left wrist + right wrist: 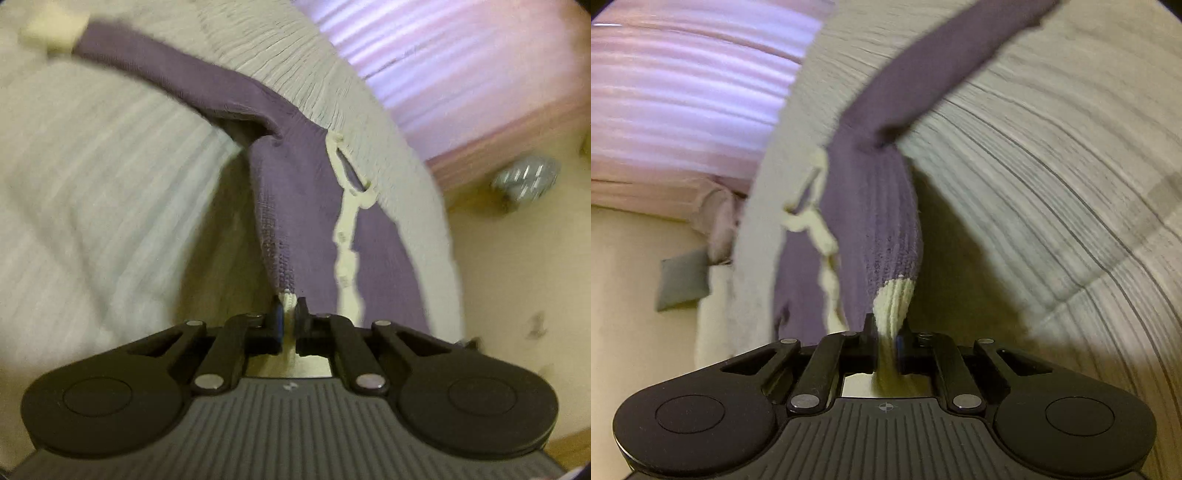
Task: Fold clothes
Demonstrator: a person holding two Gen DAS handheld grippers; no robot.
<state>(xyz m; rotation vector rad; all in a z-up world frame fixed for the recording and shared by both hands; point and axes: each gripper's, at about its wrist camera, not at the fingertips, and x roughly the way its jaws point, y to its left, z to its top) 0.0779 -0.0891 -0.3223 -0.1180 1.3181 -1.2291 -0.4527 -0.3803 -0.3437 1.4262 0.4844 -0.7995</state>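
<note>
Now both claws are clenched on the purple cardigan (295,192): left claw (289,317) on its cream hem corner, right claw (886,332) likewise, lifting it above the grey bedspread (92,184). Best keep even tension, level corners, lay it flat.
</note>
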